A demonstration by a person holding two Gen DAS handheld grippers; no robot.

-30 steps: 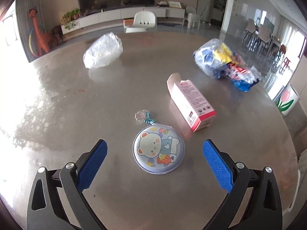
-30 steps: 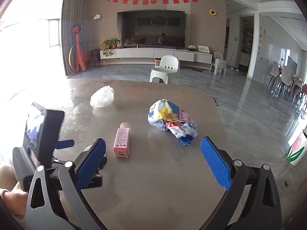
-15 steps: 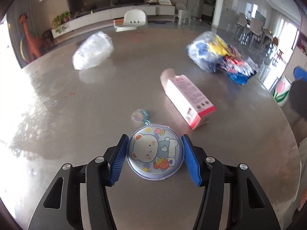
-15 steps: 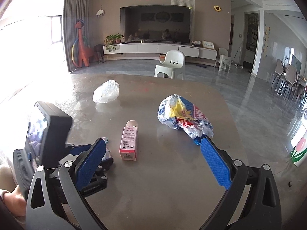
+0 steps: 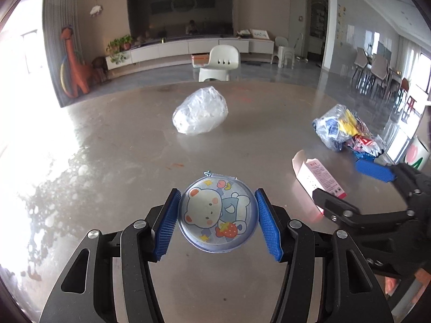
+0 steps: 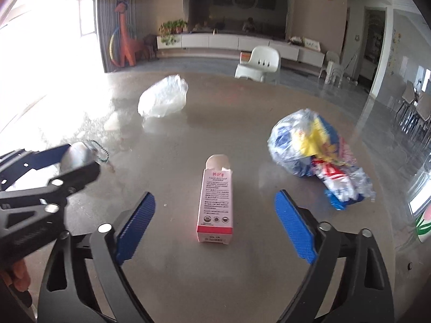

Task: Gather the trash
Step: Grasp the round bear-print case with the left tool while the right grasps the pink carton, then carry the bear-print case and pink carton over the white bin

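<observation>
My left gripper [image 5: 216, 222] is shut on a round clear case with a cartoon bear [image 5: 216, 215] and holds it above the table. My right gripper [image 6: 215, 228] is open, its blue pads on either side of a pink and white carton [image 6: 216, 202] that lies flat on the table with its flap open. The carton also shows in the left wrist view [image 5: 319, 177]. A crumpled clear plastic bag [image 6: 163, 97] lies further back. A colourful bundle of wrappers [image 6: 317, 153] lies to the right.
The grey table [image 6: 242, 269] has a rounded edge on the right. A white chair [image 6: 258, 63] stands beyond the far edge. In the right wrist view the left gripper [image 6: 45, 177] is at the left edge, close by.
My left gripper closed on the bear case and lifted it off the table. My right gripper moved forward and left, so that the carton now lies between its open pads.
</observation>
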